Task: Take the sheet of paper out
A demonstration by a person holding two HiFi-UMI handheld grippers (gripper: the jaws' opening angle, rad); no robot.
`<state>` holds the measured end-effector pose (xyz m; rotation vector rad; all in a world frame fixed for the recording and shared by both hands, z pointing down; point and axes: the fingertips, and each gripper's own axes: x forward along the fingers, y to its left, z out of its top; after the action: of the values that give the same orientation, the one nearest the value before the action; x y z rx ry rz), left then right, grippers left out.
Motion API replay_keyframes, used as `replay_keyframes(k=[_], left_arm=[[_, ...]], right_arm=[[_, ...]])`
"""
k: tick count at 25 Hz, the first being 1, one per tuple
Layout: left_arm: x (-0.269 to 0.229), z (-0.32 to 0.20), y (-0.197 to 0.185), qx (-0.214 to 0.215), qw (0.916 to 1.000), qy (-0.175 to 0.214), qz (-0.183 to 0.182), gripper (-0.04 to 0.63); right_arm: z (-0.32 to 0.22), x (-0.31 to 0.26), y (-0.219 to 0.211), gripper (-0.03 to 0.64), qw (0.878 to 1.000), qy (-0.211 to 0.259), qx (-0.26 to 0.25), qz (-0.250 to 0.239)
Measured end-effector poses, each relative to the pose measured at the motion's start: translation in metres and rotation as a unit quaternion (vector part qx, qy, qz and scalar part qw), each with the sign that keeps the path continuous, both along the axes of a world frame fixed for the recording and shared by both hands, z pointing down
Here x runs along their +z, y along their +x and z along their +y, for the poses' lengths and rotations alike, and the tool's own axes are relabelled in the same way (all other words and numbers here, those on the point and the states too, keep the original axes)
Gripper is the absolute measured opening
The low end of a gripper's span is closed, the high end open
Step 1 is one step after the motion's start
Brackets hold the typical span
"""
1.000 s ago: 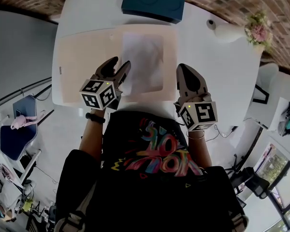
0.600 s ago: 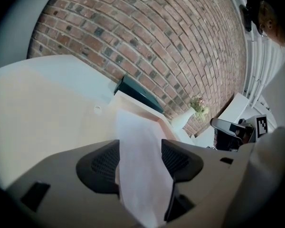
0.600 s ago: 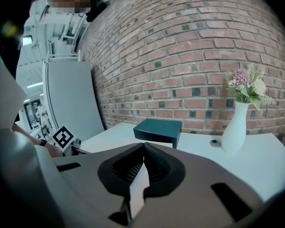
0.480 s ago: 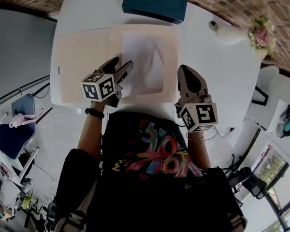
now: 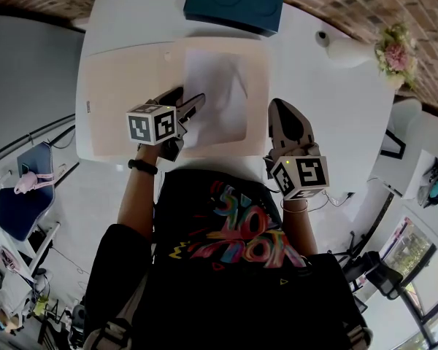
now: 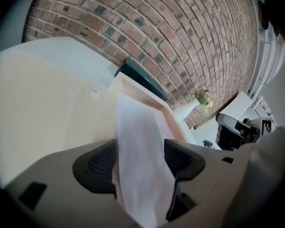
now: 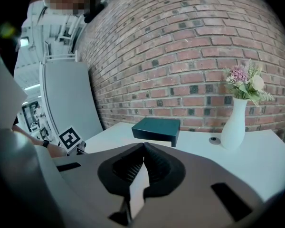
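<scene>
A beige folder [image 5: 124, 86] lies open on the white table [image 5: 336, 108], and the white sheet of paper [image 5: 215, 93] rests on its right half. My left gripper [image 5: 184, 100] is at the sheet's near left corner. Its jaws have just been opening, and in the left gripper view [image 6: 141, 151] the sheet [image 6: 142, 160] stands loosely between the wide pads, which do not press on it. My right gripper [image 5: 281, 109] sits at the folder's right edge, and in the right gripper view [image 7: 143, 148] it is shut on a pale strip of that folder [image 7: 137, 194].
A dark teal box [image 5: 233, 2] stands behind the folder by the brick wall. To the far right are a white vase [image 5: 347, 48] with flowers and a small round object [image 5: 319, 37]. The person's torso fills the near side.
The left gripper has rolled and tipped down over the sheet's near left corner, with its marker cube shifted towards the folder. The right gripper has stayed put.
</scene>
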<state>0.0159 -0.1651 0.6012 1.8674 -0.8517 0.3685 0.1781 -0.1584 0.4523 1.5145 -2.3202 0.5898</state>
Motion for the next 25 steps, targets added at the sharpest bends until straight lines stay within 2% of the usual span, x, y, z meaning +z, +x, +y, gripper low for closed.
replay_keyframes(k=[8,11,15,21,23,25], left_arm=[[-0.008,-0.001,0.005,0.01,0.9989,-0.007,0.045,0.295],[-0.013,0.001,0.006,0.012,0.9968,-0.004,0.078,0.295],[-0.024,0.005,0.007,0.018,0.99,-0.016,0.139,0.295],[-0.033,0.022,0.019,0.061,0.9793,-0.027,0.191,0.295],[-0.037,0.021,0.022,0.063,0.9776,-0.02,0.2,0.295],[-0.034,0.018,0.024,0.06,0.9794,-0.017,0.192,0.295]], right_arm=[[-0.002,0.0,0.002,0.02,1.0,0.0,0.0,0.0],[-0.002,0.001,0.003,0.02,1.0,-0.002,0.001,-0.002],[-0.001,0.0,0.0,0.02,1.0,-0.003,0.0,-0.005],[0.001,-0.001,-0.005,0.02,1.0,-0.003,-0.003,-0.01],[0.002,-0.002,-0.007,0.02,1.0,-0.002,-0.005,-0.009],[0.003,-0.002,-0.008,0.02,1.0,-0.002,-0.006,-0.008]])
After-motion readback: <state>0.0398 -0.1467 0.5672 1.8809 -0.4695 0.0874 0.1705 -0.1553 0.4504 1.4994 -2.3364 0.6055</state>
